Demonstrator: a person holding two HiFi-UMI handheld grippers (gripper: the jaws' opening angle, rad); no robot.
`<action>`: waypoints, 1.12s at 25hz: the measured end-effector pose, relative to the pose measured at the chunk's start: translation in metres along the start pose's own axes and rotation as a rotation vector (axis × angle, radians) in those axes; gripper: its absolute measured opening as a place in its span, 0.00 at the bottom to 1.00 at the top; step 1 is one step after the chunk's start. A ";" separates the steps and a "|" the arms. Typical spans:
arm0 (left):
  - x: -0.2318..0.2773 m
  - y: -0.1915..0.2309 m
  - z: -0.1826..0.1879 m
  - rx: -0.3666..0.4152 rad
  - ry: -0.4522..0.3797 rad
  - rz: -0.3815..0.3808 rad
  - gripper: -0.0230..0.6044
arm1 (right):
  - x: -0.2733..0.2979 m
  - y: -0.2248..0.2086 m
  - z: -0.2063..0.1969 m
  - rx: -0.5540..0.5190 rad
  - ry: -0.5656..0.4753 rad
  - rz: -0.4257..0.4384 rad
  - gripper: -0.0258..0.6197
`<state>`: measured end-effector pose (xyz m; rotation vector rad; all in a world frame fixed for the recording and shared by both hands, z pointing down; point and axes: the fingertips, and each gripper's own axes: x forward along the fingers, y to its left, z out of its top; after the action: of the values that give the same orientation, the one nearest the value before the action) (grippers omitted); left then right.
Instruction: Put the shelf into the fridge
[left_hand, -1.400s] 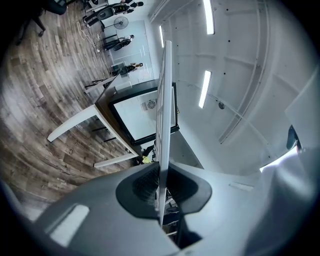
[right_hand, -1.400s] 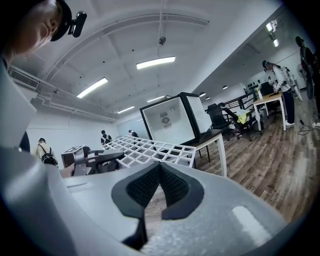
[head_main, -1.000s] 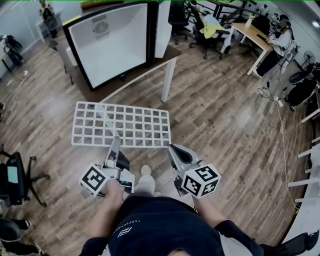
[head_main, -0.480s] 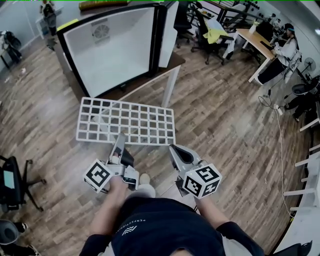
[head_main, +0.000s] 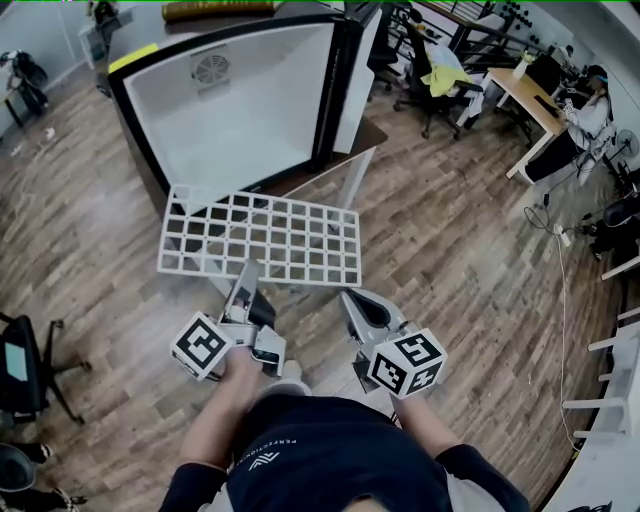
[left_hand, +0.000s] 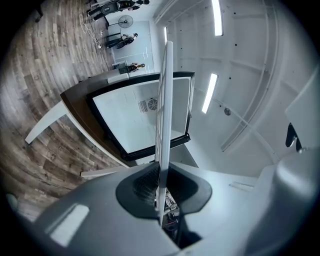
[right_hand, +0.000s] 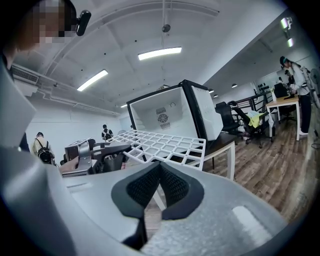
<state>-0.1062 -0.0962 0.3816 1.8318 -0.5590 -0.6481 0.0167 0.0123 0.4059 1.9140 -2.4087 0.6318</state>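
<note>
A white grid shelf (head_main: 260, 235) hangs level in front of me, its far edge at the mouth of the open white fridge (head_main: 240, 100). That fridge stands on a brown table (head_main: 372, 135) with its door (head_main: 355, 70) swung to the right. My left gripper (head_main: 245, 272) is shut on the shelf's near edge; the left gripper view shows the shelf (left_hand: 165, 100) edge-on between the jaws (left_hand: 161, 175), with the fridge (left_hand: 135, 120) beyond. My right gripper (head_main: 348, 294) is shut at the shelf's near right corner. The right gripper view shows the grid (right_hand: 165, 142) running out from the closed jaws (right_hand: 160, 170) toward the fridge (right_hand: 165, 112).
The table's white leg (head_main: 357, 190) stands just beyond the shelf's right end. An office chair (head_main: 30, 365) sits at the left. Desks, chairs and a seated person (head_main: 592, 110) fill the back right, and a cable (head_main: 560, 260) trails over the wooden floor.
Both grippers have carried the shelf forward toward the fridge. Its far edge now reaches the table edge below the fridge opening.
</note>
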 end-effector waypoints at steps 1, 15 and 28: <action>0.005 0.000 0.004 -0.007 -0.007 -0.004 0.11 | 0.005 -0.001 0.002 -0.003 0.001 0.002 0.04; 0.053 0.018 0.026 -0.054 -0.099 0.007 0.11 | 0.043 -0.032 0.016 -0.018 0.017 0.028 0.04; 0.088 0.006 0.012 -0.021 -0.302 0.045 0.11 | 0.073 -0.086 0.055 -0.105 0.042 0.265 0.04</action>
<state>-0.0494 -0.1638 0.3686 1.7071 -0.7868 -0.9036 0.0921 -0.0876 0.3999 1.5419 -2.6341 0.5322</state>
